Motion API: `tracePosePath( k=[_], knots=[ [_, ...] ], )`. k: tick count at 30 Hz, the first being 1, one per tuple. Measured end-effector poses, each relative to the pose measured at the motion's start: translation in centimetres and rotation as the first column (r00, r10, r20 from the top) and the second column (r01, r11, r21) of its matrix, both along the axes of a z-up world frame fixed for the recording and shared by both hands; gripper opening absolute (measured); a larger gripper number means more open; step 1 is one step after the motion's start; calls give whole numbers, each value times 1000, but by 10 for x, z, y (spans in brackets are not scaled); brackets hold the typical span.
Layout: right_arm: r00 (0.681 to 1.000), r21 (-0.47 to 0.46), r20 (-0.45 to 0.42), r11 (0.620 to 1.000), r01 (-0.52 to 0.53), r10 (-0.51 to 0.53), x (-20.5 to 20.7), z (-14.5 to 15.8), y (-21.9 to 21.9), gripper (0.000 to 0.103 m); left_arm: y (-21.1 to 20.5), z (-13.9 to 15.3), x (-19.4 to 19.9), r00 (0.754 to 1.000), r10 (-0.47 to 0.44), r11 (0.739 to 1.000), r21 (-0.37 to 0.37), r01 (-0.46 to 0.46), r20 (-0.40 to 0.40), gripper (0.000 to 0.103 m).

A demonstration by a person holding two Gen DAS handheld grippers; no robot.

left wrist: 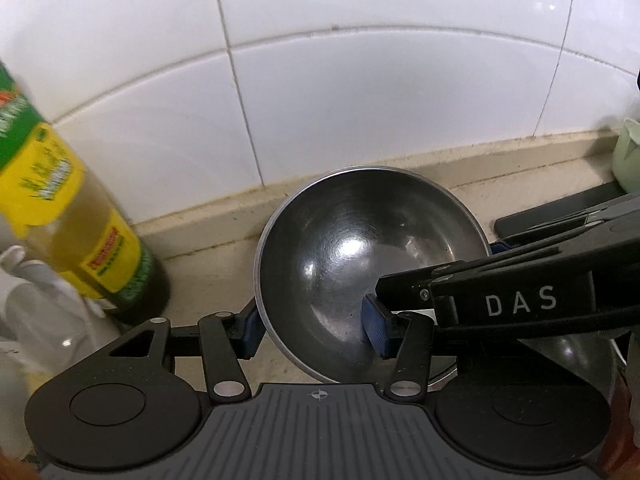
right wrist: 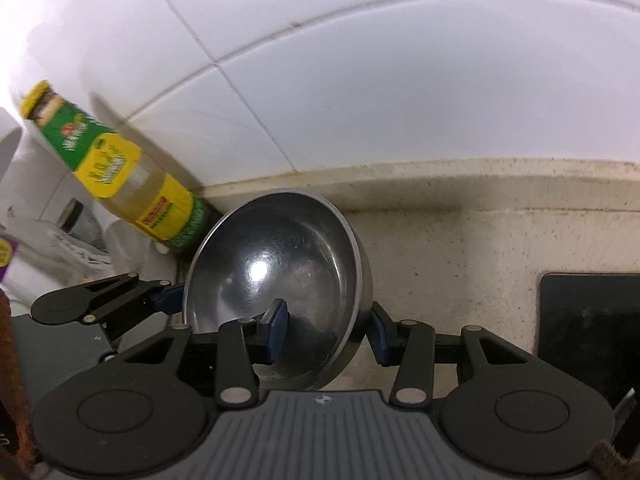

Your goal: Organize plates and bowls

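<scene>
A steel bowl is held tilted above the beige counter near the tiled wall; it also shows in the right wrist view. My left gripper straddles its left rim, one blue pad outside, one inside. My right gripper straddles its right rim, one pad inside, one outside. The right gripper also shows in the left wrist view, reaching in from the right. Both sets of jaws are wide; whether the pads press the rim is unclear.
A yellow-and-green labelled oil bottle stands at the left by the wall, also in the right wrist view. White containers sit at far left. A black mat lies right. A pale green cup stands far right.
</scene>
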State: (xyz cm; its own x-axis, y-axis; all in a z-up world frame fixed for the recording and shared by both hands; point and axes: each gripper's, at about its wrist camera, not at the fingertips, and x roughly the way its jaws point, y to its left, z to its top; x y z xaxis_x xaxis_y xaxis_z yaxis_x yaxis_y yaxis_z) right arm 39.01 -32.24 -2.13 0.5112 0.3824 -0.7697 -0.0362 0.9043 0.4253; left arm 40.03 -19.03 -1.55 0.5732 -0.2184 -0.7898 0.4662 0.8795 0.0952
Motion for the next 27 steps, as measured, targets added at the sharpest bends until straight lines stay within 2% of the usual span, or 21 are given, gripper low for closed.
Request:
tracePosePath(
  k=[6, 12, 18, 27],
  knots=[
    [1000, 2, 21, 1000, -20, 20, -24, 27, 13, 40, 13, 21, -28, 1000, 10, 1000, 0, -10, 25, 58],
    [999, 3, 7, 999, -43, 43, -52, 40, 26, 40, 26, 29, -64, 1000, 15, 1000, 17, -16, 24, 59],
    [997, -15, -45, 997, -70, 70, -74, 33, 44, 40, 37, 17, -87, 1000, 21, 999, 28, -21, -16, 59],
    [988, -24, -117, 994, -107, 104, -79, 9, 60, 40, 49, -6, -89, 997, 50, 997, 57, -46, -66, 59]
  ],
)
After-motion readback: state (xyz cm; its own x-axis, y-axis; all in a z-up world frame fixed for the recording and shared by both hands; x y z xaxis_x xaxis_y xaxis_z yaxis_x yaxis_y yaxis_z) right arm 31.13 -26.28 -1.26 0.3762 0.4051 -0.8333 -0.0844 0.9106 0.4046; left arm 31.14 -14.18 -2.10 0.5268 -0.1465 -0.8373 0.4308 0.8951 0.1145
